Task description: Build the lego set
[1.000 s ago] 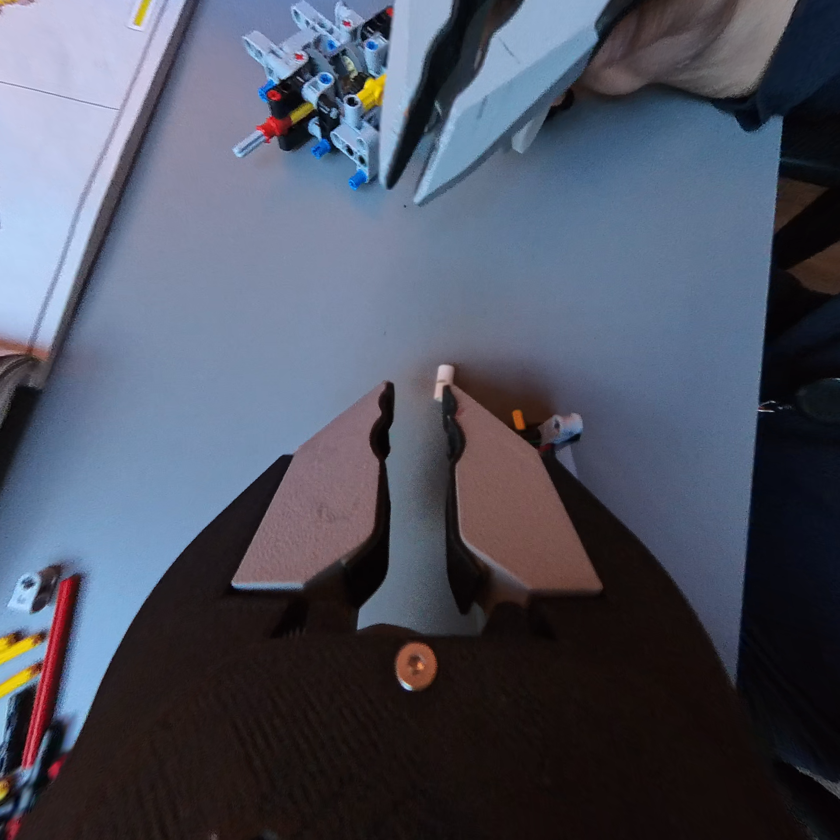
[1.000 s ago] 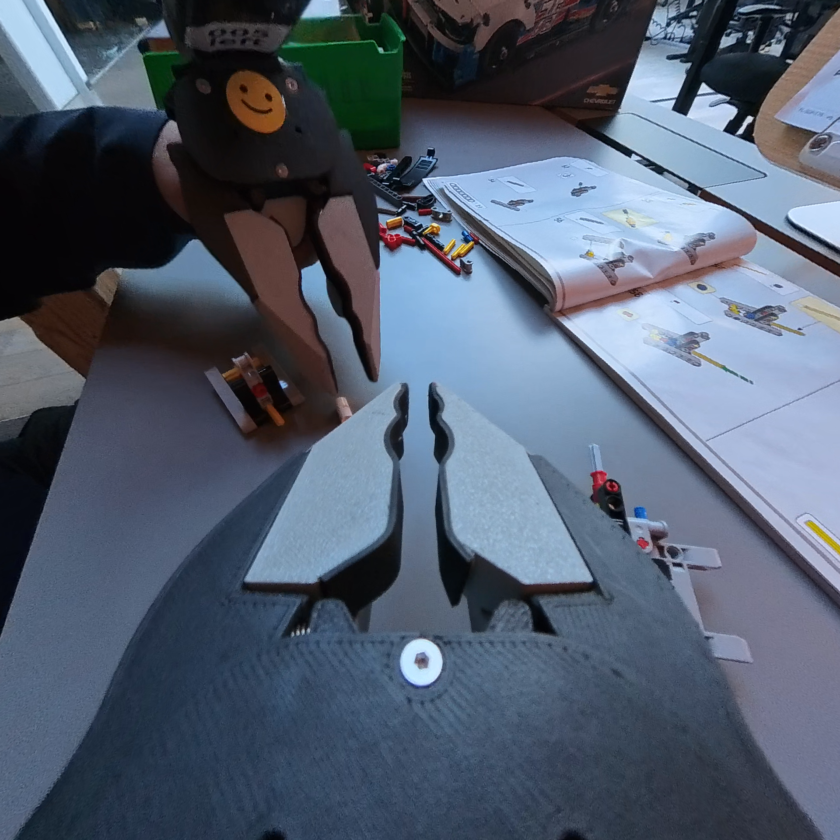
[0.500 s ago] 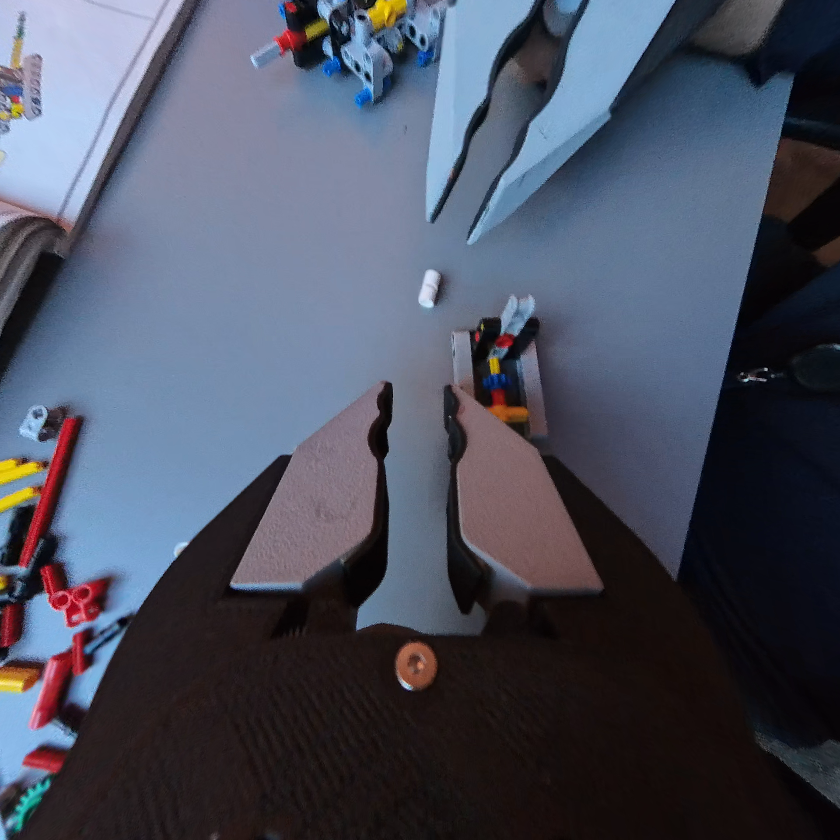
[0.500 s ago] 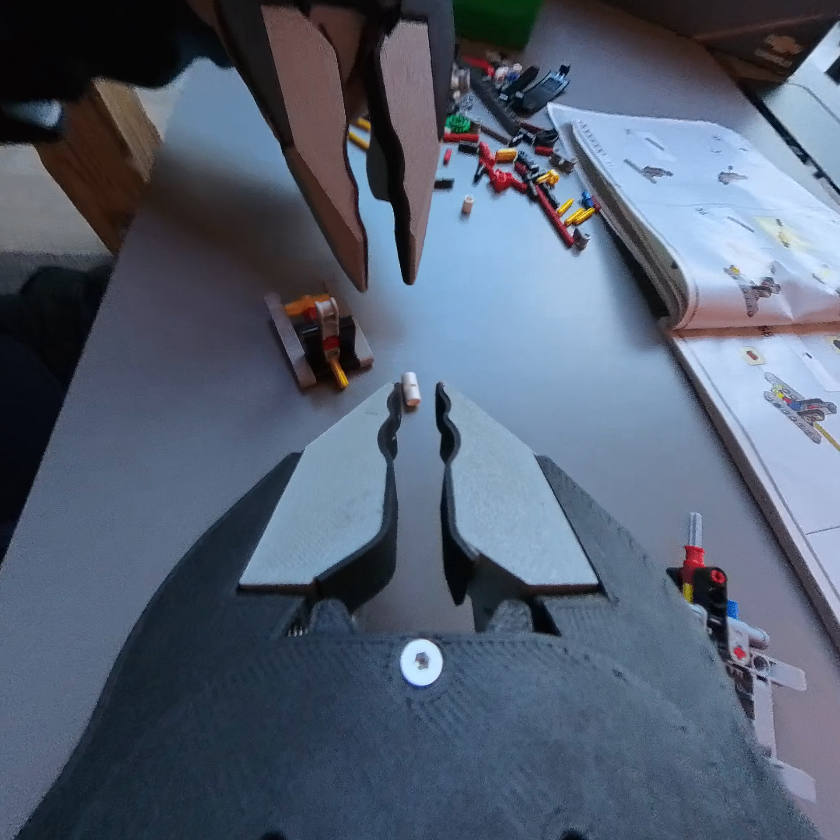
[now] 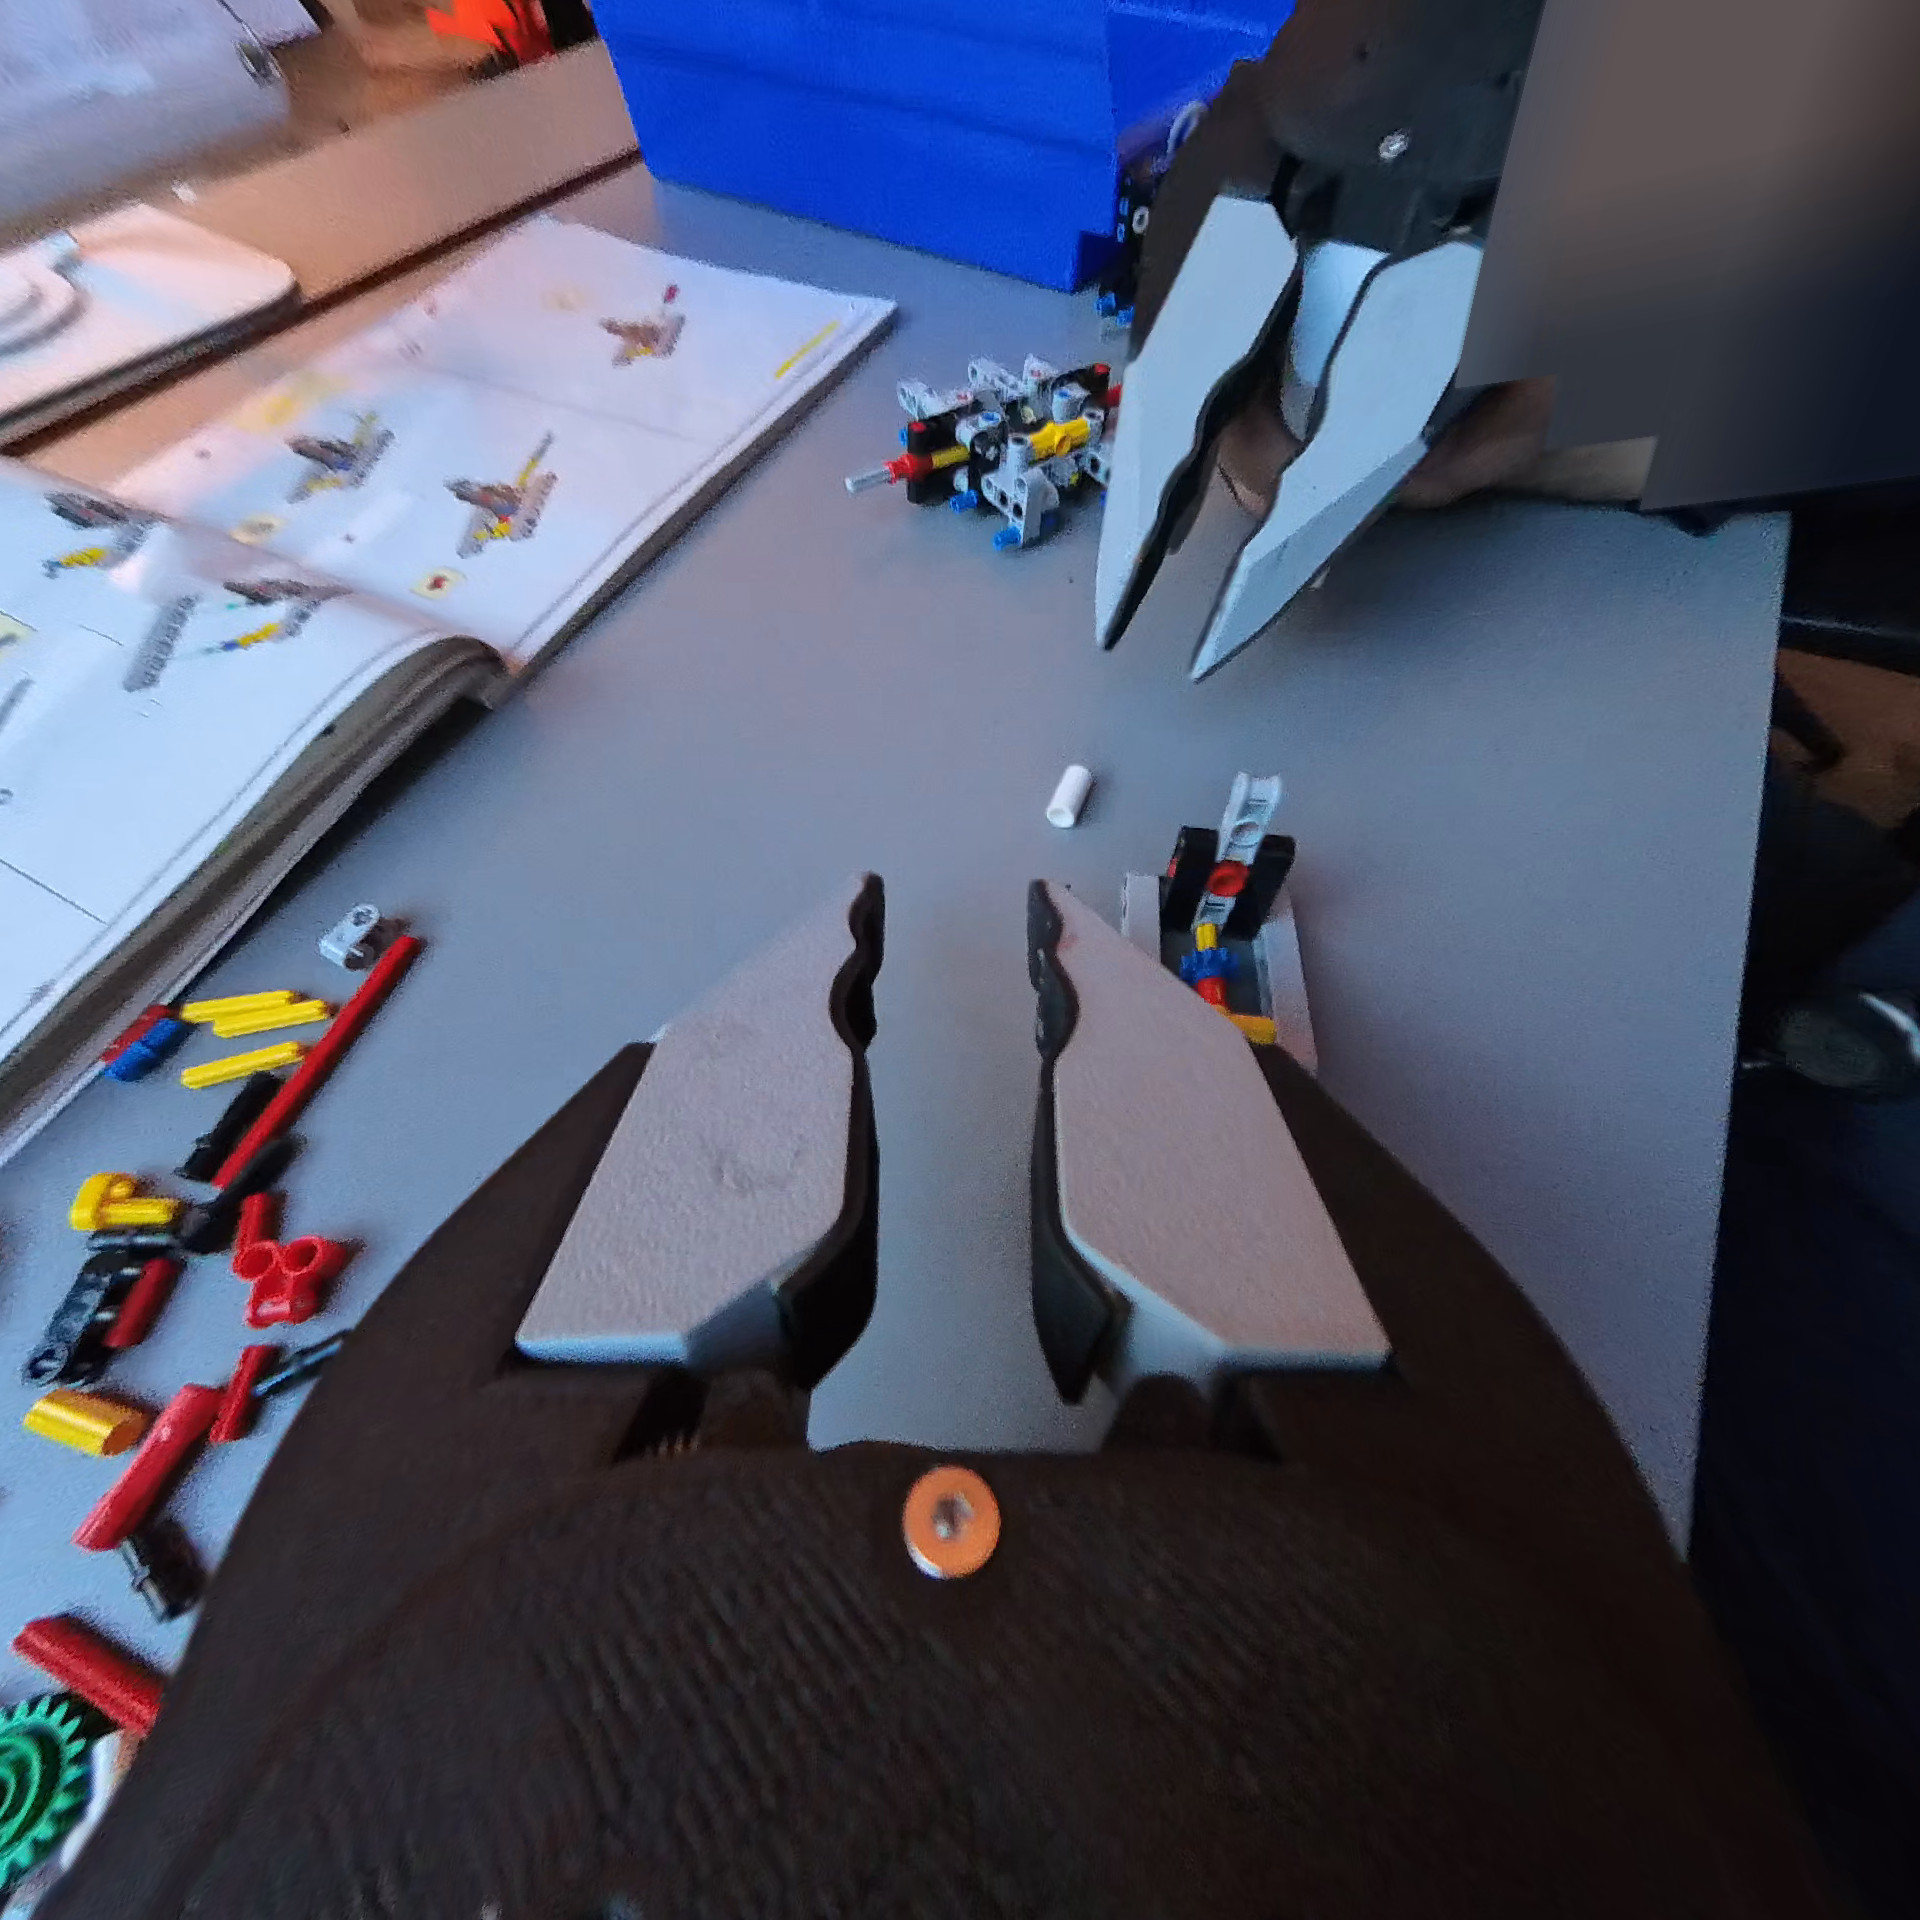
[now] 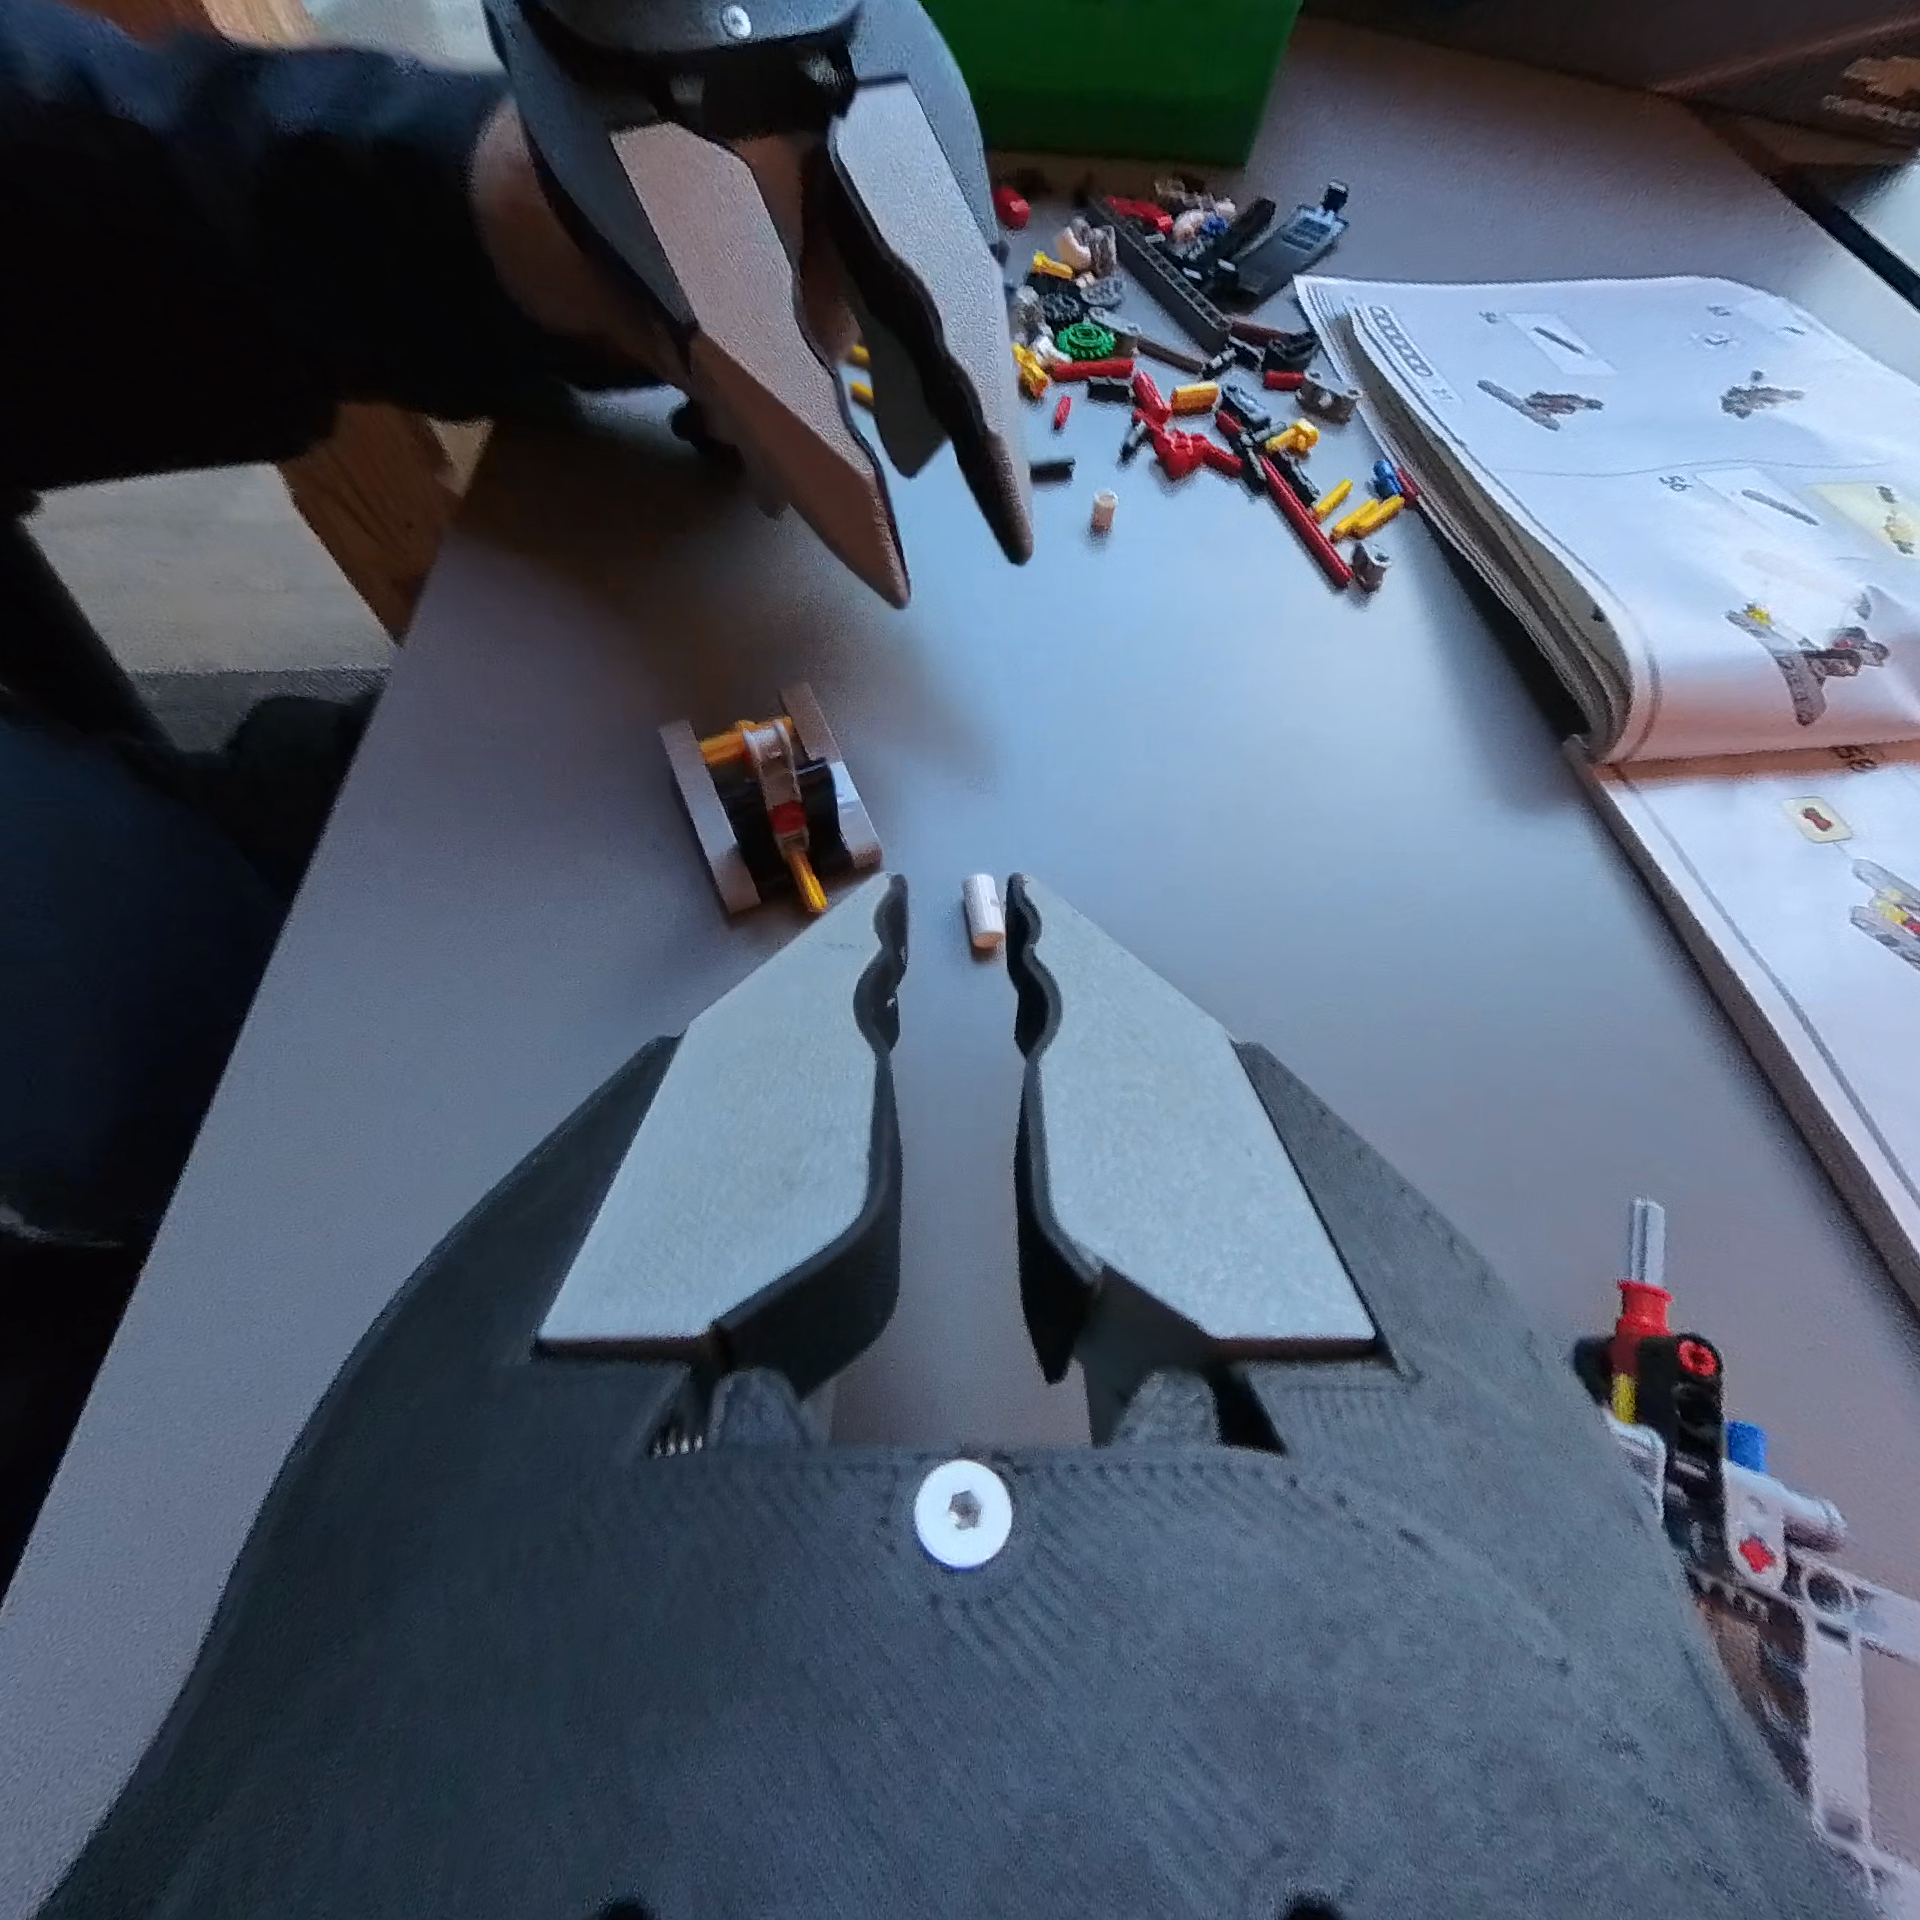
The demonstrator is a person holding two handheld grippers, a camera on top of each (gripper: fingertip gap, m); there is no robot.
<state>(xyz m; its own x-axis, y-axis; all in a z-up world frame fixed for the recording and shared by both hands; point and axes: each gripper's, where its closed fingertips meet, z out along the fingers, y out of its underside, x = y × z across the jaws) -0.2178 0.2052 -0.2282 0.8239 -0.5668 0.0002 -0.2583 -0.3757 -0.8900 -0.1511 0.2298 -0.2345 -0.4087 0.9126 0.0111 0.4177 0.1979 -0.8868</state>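
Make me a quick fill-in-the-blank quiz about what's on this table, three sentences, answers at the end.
1. The small white tube lies on the ___ table.
2. Both hand-held grippers, left and right, hold ___.
3. The bin behind the loose parts pile is ___ in colour.

Answers: grey; nothing; green

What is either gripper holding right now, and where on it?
Nothing. The left gripper is open over bare table. The right gripper is open too; the white tube lies on the table between its fingertips, ungripped.
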